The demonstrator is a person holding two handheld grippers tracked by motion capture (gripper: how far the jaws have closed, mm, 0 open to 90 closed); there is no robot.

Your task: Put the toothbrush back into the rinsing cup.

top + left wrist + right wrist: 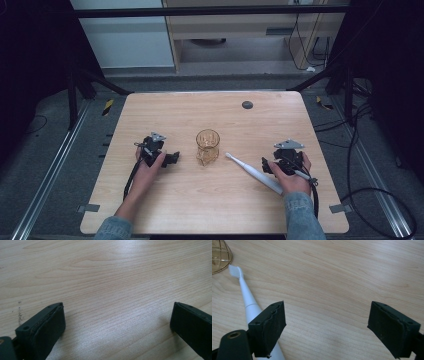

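The wooden worktop [210,200] took up the middle of the high view, and near its centre stood an amber glass cup [207,145], upright, mouth up. Just to the lower right of the cup lay a white electric toothbrush [252,172], flat on the wood, its long axis running on a diagonal from upper left to lower right of the frame. The bristle head pointed up and left toward the cup and sat near its base without clearly touching it; the thicker handle end reached down to the right hand. The right hand-held gripper [270,165] was much the nearer of the two, its jaws spread wide with nothing between them. In the right gripper view the toothbrush [249,303] ran along the left edge of the frame, passing beside and partly under the left jaw, outside the gap, with the head near the cup's rim [219,258] in the upper left corner. So the handle lay to the left of the open jaws and roughly in line with them rather than across them. The left hand-held gripper [172,158] sat at the left of the cup, well apart from the brush; its jaws also stood wide apart over bare wood [112,290].
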